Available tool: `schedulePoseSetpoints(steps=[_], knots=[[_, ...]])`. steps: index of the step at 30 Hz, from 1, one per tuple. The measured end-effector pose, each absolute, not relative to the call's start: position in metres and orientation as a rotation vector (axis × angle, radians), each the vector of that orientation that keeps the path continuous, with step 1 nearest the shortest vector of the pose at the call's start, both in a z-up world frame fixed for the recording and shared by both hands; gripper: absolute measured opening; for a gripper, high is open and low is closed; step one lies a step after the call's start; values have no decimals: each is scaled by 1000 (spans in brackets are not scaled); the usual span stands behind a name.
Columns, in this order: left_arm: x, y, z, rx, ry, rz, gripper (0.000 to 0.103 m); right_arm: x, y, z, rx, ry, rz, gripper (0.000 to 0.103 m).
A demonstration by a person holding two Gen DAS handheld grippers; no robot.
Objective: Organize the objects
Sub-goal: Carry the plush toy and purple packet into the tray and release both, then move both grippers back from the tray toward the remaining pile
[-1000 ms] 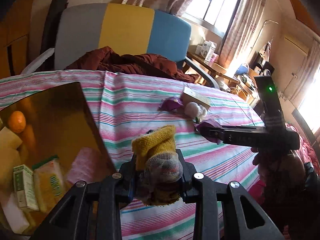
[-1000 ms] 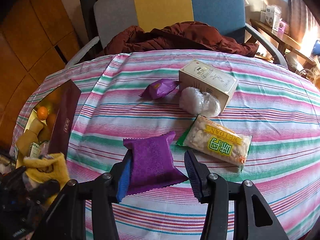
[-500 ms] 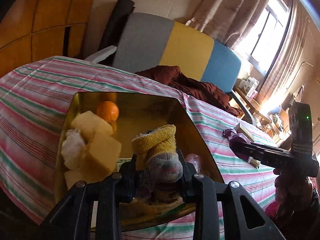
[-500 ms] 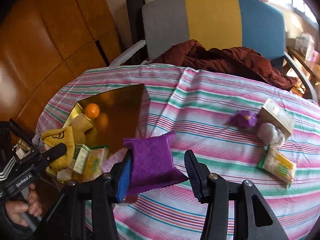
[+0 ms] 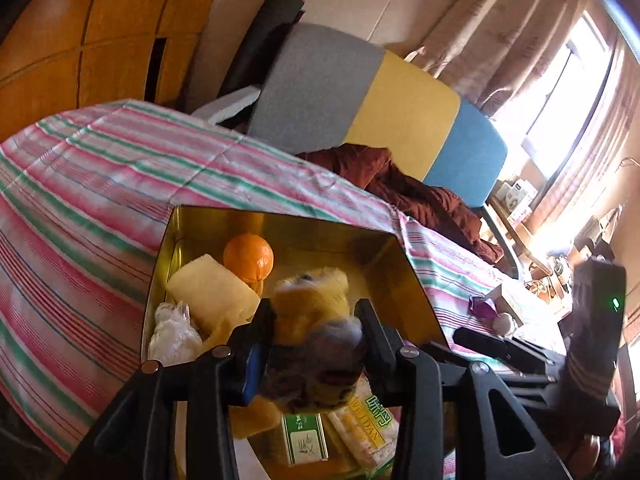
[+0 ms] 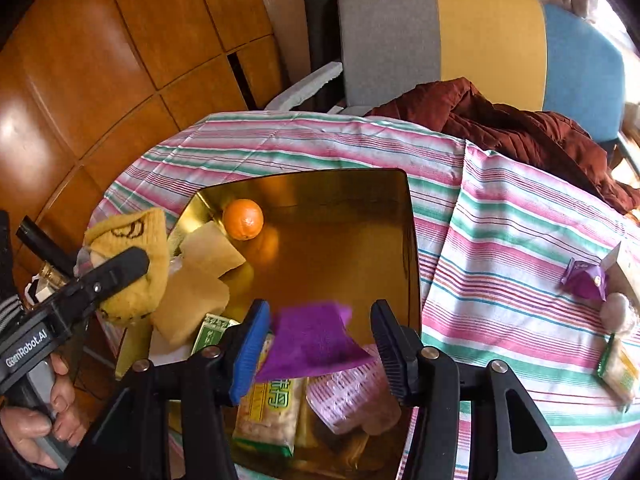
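A gold tin box (image 6: 340, 220) sits on the striped tablecloth (image 6: 500, 240) and holds an orange (image 6: 243, 219), pale yellow blocks (image 6: 200, 280), a green carton and snack packs. My right gripper (image 6: 320, 320) hangs over the box with its jaws opening. A blurred purple packet (image 6: 312, 340) lies between them, clear of the right pad. My left gripper (image 5: 314, 312) is over the box's near left corner, jaws opening. A blurred yellow knitted bundle (image 5: 308, 304) sits between its fingers and seems to be slipping free. From the right wrist view, that bundle (image 6: 132, 236) shows at the far left.
On the cloth to the right lie a small purple packet (image 6: 582, 280), a white wrapped ball (image 6: 618, 314) and a cracker pack (image 6: 618, 368). A grey, yellow and blue chair (image 6: 480, 32) with a brown jacket (image 6: 520, 128) stands behind the table. Wooden panels line the left.
Both grippers swung left from the open cloth to above the gold box. Both sets of jaws have widened. The purple packet and the yellow bundle now look blurred between them.
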State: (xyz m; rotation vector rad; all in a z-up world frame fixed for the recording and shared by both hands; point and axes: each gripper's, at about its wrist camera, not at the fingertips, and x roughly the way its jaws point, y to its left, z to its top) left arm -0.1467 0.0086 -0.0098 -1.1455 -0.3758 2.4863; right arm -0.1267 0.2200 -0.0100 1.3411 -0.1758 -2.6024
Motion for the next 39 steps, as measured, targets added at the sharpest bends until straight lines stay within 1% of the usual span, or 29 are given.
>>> schedulePoseSetpoints(steps=[1, 2, 4, 10, 12, 14, 16, 25, 39], knots=[[-148, 9, -13, -1161, -373, 2489, 44, -128, 219, -12, 1354, -171, -2611, 67], [-148, 8, -15, -1170, -368, 2493, 44, -127, 218, -14, 1362, -166, -2615, 72], [-146, 4, -22, -1188, -375, 2496, 45, -125, 219, -17, 1371, -163, -2604, 73], [-121, -13, -30, -1176, -400, 2566, 44, -109, 221, -24, 1380, -136, -2611, 79], [-111, -15, -30, -1168, -386, 2588, 44, -103, 220, -23, 1363, -130, -2622, 86], [-100, -14, -28, -1154, -359, 2609, 44, -96, 218, -21, 1335, -122, -2643, 97], [-93, -12, -26, -1143, -330, 2621, 44, -91, 215, -18, 1310, -110, -2663, 103], [-66, 9, -14, -1072, -146, 2666, 44, -68, 208, -6, 1246, 10, -2757, 103], [-45, 44, -3, -1032, 21, 2617, 44, -45, 235, -1, 1244, 7, -2838, 103]])
